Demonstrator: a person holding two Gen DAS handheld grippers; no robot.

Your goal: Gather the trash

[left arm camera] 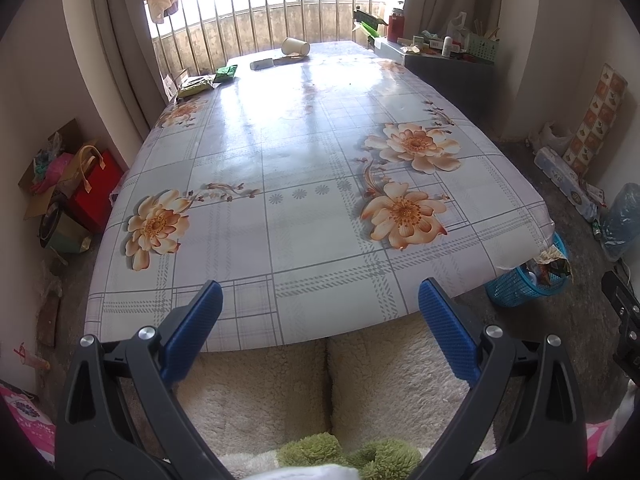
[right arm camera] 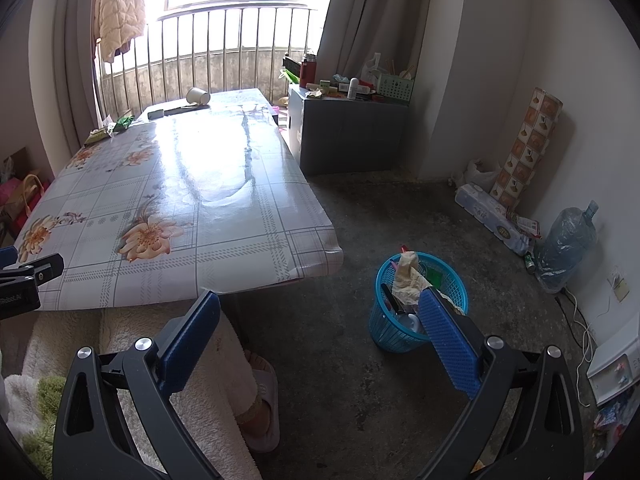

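Observation:
A tipped paper cup (left arm camera: 295, 46) lies at the far end of the flowered table (left arm camera: 312, 168), with a dark flat wrapper (left arm camera: 262, 64) and green snack packets (left arm camera: 226, 73) near it. The cup (right arm camera: 198, 96) and green packets (right arm camera: 122, 122) also show in the right wrist view. A blue trash basket (right arm camera: 416, 300) with crumpled paper and trash stands on the floor by the table's near right corner; it also shows in the left wrist view (left arm camera: 528, 280). My left gripper (left arm camera: 320, 312) is open and empty over the near table edge. My right gripper (right arm camera: 320, 320) is open and empty above the floor, beside the basket.
A grey cabinet (right arm camera: 348, 136) with bottles and boxes stands at the far right. Bags and boxes (left arm camera: 80, 184) crowd the floor left of the table. A water jug (right arm camera: 568, 240) and a patterned roll (right arm camera: 528, 144) lean at the right wall. The person's fleece-clad legs (left arm camera: 320, 380) are under the near edge.

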